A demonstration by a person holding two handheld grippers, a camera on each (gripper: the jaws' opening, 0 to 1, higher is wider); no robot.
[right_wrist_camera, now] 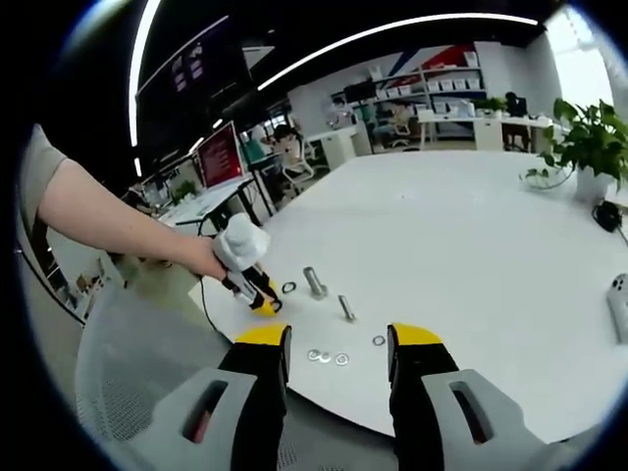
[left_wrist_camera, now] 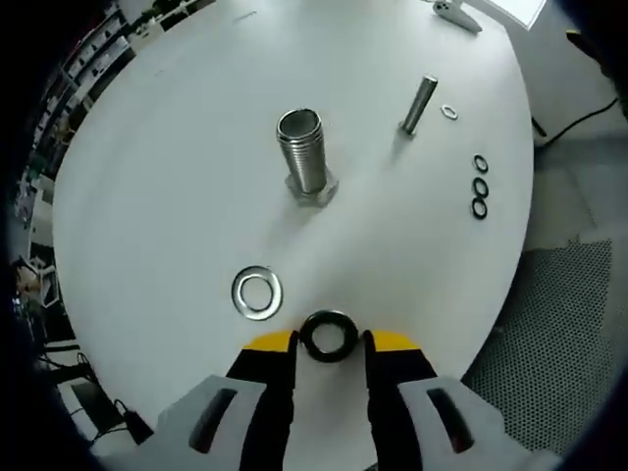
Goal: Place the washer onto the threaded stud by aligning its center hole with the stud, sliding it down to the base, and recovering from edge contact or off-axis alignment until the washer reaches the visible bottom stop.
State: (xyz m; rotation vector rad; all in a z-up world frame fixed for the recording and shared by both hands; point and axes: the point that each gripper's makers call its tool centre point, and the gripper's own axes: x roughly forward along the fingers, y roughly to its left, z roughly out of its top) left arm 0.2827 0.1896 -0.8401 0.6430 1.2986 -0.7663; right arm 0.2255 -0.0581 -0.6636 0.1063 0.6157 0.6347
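The threaded stud point(left_wrist_camera: 302, 152) stands upright on its hex base near the middle of the white round table point(left_wrist_camera: 177, 196). A silver washer point(left_wrist_camera: 257, 292) lies flat on the table, short of the stud. My left gripper point(left_wrist_camera: 330, 341) is low over the table's near edge, its yellow-tipped jaws closed against both sides of a black washer point(left_wrist_camera: 328, 336). In the right gripper view, the left gripper point(right_wrist_camera: 263, 302) is held by a person's hand beside the stud point(right_wrist_camera: 314, 283). My right gripper point(right_wrist_camera: 339, 339) hangs open off the table edge, with nothing between its jaws.
A plain metal bolt point(left_wrist_camera: 419, 103) stands right of the stud with a small washer point(left_wrist_camera: 450, 111) beside it. Three black rings point(left_wrist_camera: 480, 186) lie in a row near the right edge. A grey mesh surface point(left_wrist_camera: 559, 324) lies below the table. A potted plant point(right_wrist_camera: 589, 147) stands at the far side.
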